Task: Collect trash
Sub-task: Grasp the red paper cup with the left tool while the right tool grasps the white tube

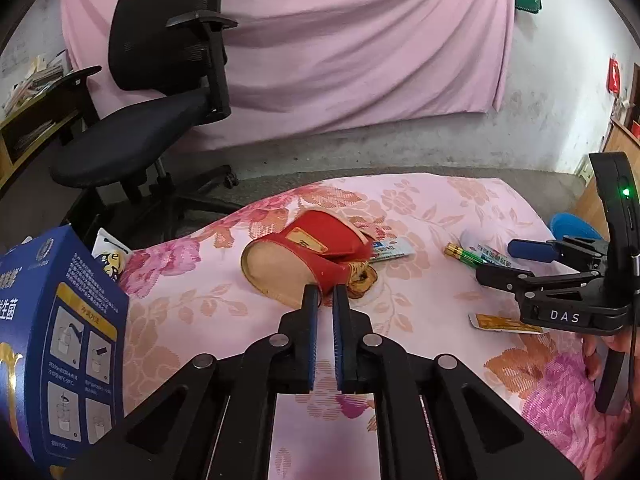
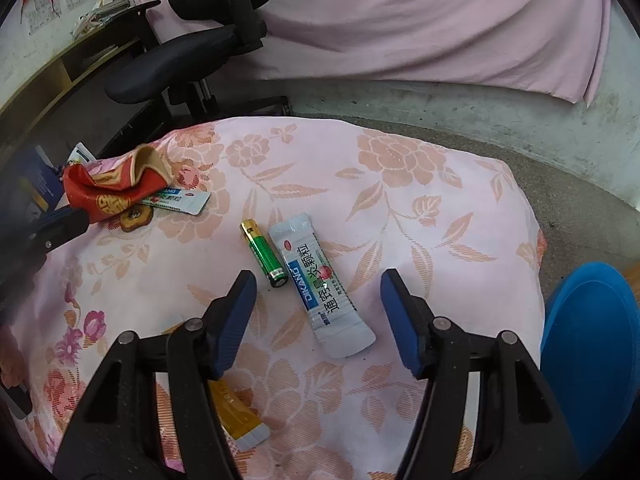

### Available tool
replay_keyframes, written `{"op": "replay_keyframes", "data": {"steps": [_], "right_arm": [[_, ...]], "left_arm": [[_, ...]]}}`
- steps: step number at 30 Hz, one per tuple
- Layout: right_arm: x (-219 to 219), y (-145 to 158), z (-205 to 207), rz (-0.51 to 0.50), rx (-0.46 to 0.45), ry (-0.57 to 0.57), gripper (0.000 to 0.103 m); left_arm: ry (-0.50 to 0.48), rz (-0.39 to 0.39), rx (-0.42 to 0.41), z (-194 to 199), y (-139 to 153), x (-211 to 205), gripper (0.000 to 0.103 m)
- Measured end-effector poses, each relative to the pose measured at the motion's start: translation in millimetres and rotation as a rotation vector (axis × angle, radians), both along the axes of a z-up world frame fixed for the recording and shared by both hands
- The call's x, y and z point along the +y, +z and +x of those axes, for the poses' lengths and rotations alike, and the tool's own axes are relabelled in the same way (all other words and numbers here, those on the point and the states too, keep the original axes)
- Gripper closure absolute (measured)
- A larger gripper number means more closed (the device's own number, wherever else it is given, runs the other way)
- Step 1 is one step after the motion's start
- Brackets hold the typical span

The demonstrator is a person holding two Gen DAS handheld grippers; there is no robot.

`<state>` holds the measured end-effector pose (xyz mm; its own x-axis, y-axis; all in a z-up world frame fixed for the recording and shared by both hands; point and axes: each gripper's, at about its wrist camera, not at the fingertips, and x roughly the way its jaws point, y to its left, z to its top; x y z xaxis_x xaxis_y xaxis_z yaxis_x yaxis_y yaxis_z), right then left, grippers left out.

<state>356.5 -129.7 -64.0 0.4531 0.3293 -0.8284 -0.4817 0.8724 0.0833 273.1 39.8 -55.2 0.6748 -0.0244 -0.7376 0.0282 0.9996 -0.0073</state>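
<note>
Nearest my right camera, the right gripper [image 2: 318,312] hangs low over the pink floral cloth [image 2: 400,208] with its blue-padded fingers [image 2: 236,312] spread wide and nothing between them. I judge that spread suits a flat pick: the white sachet with blue printing [image 2: 320,288] lies on the cloth in the gap between the fingers, slanting from far-left to near-right, closer to the right finger. Just left of it, touching or nearly so, lies a green and gold battery [image 2: 264,254], also inside the span. A yellow foil sachet [image 2: 236,420] sits partly hidden under the left finger, nearer to me.

My left gripper [image 1: 326,300] has its jaws drawn almost together with a narrow slit between them, and I see nothing clamped there. Its tips sit right at the near edge of a crumpled red fabric pouch with a beige lining [image 1: 308,256]; whether they touch it I cannot tell. A second white sachet [image 1: 390,249] pokes out from behind the pouch on its right. A tall blue printed carton [image 1: 60,340] stands at the near left edge, and a blue plastic bin [image 2: 592,352] waits at the near right, handy for dropping trash, I'd guess.
</note>
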Motion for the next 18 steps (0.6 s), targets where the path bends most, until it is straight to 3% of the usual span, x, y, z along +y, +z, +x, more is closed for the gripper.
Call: {"op": "replay_keyframes", "data": {"steps": [3,8,13,18], "right_arm": [[1,1,-4,-0.009,-0.003,0.0,0.024],[-7,2,-8,0.005,0.012,-0.028,0.05],[-16,5,-18,0.037,0.021,-0.038,0.055],[-28,18,-42,0.062,-0.029,-0.061,0.055]], "left_arm": [[-0.015,-0.007,-0.014,-1,1,-1,0.101],[-0.033,-0.005,-0.055,-8,6,-4,0.102],[-0.054,0.01,-0.115,-18,15,-9,0.102],[-0.089,-0.042,-0.153,-32,24,-17,0.102]]}}
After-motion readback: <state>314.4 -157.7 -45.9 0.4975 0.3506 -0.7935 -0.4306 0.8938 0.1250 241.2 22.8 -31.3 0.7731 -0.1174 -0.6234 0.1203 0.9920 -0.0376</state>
